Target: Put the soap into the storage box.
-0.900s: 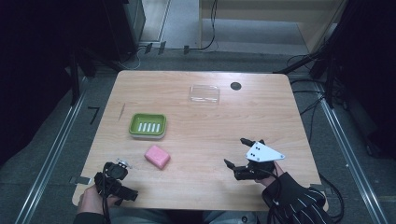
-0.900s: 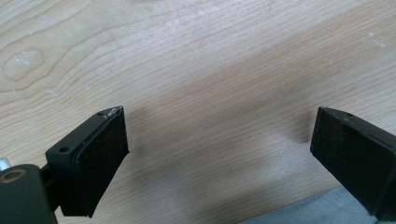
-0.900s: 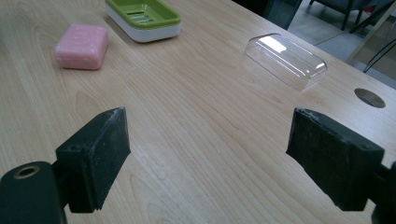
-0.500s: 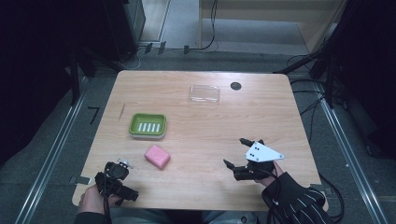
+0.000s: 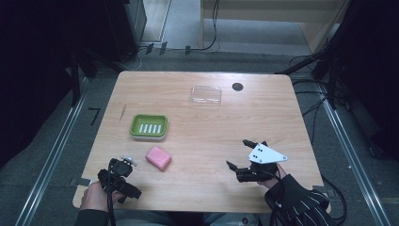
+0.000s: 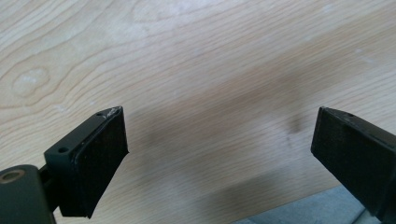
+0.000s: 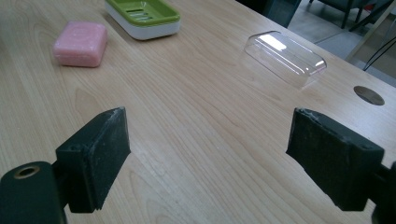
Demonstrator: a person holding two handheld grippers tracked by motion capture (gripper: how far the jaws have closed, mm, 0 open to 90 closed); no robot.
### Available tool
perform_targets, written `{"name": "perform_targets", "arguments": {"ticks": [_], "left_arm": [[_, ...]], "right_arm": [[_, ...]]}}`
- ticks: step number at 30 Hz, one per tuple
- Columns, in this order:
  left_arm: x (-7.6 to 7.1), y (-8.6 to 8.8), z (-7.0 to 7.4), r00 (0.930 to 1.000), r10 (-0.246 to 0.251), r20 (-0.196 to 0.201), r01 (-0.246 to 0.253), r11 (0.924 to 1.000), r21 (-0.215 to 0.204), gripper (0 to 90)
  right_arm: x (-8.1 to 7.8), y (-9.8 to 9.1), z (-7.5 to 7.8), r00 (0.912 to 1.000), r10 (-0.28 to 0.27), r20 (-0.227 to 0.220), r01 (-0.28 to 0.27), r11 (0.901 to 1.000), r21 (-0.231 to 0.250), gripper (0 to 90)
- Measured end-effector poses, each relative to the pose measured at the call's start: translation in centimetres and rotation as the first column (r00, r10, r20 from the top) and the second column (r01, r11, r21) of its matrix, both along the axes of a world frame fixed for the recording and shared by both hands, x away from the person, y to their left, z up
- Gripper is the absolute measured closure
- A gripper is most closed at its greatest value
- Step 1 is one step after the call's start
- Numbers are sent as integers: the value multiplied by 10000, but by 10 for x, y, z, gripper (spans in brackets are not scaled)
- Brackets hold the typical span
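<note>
A pink soap bar [image 5: 158, 158] [image 7: 80, 43] lies on the wooden table [image 5: 202, 136], just in front of a green soap dish [image 5: 149, 126] [image 7: 142, 16] with a white slotted insert. A clear plastic lid [image 5: 205, 94] [image 7: 286, 57] rests near the far edge. My left gripper [image 5: 121, 170] [image 6: 219, 135] is at the front left corner, left of the soap, open over bare wood. My right gripper [image 5: 237, 153] [image 7: 210, 135] hovers at the front right, open and pointing toward the soap and dish, with nothing between its jaws.
A dark round hole [image 5: 237, 86] [image 7: 369, 94] sits in the tabletop beside the lid. The table's front edge [image 6: 322, 205] lies close under my left gripper. Cables and metal rails run along the floor around the table.
</note>
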State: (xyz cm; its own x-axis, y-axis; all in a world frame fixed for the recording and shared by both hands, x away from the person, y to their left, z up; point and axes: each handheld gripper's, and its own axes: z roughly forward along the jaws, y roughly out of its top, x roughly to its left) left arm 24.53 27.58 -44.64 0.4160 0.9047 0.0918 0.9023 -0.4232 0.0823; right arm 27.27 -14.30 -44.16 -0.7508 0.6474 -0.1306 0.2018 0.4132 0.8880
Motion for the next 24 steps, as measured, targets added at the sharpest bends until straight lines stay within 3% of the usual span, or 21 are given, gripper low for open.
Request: {"name": "perform_targets", "arguments": {"ticks": [13,24], "left_arm": [[10,-4,6,9997,-241,89,245,9988,-422,41],[21,-11,9,9985,-531,107,536,9977,-420,41]], "right_arm": [[2,4,0,10000,93,-31,-93,10000,-34,137],[3,4,0,9999,139,-31,-139,9999,-14,137]]}}
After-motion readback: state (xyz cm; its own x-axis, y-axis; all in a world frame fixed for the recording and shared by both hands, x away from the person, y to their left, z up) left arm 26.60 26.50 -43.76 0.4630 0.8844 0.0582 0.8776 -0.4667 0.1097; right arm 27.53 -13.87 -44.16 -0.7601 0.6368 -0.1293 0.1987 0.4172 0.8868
